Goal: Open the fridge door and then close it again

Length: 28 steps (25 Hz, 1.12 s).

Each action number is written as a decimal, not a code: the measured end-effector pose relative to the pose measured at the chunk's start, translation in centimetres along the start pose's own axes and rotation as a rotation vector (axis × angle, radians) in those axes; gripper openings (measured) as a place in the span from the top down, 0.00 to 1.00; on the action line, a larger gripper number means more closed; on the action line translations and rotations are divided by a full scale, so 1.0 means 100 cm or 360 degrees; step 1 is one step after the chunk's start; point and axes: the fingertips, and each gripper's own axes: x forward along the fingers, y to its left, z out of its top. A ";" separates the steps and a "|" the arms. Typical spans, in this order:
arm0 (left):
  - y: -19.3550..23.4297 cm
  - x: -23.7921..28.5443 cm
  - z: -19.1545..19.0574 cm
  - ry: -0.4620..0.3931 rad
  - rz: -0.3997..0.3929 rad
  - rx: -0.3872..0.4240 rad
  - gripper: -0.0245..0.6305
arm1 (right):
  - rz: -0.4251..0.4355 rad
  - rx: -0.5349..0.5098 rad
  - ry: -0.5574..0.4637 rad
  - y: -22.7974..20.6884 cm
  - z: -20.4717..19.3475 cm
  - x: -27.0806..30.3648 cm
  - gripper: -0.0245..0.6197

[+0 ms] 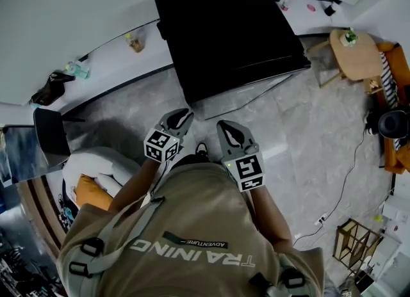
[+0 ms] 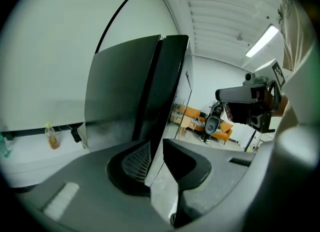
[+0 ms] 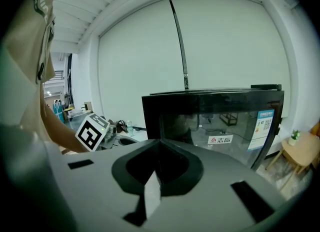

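Note:
The black fridge (image 1: 224,27) stands against the wall, straight ahead of me, seen from above in the head view. Its dark glass door (image 3: 215,121) carries stickers and looks shut. In the left gripper view I see the fridge (image 2: 130,91) from its side. Both grippers hover in front of it and touch nothing. My left gripper (image 1: 179,118) (image 2: 156,141) shows a narrow gap between its jaws and holds nothing. The jaws of my right gripper (image 1: 227,129) (image 3: 159,143) meet at the tips, also with nothing in them.
A low white ledge (image 1: 109,56) along the wall carries a bottle (image 1: 134,43) and a bag. At the right are a round wooden table (image 1: 355,52) and an orange sofa (image 1: 397,65). A black chair (image 1: 51,132) stands at the left. A cable (image 1: 346,180) crosses the grey floor.

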 end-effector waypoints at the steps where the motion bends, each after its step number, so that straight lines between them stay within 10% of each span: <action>1: 0.000 0.003 0.000 0.0002 -0.0009 -0.0010 0.87 | -0.0010 0.0008 0.0007 -0.001 -0.001 -0.001 0.97; 28: -0.003 0.019 -0.003 0.0134 -0.0132 0.0195 0.89 | -0.0060 0.0064 0.0025 0.004 -0.020 -0.020 0.97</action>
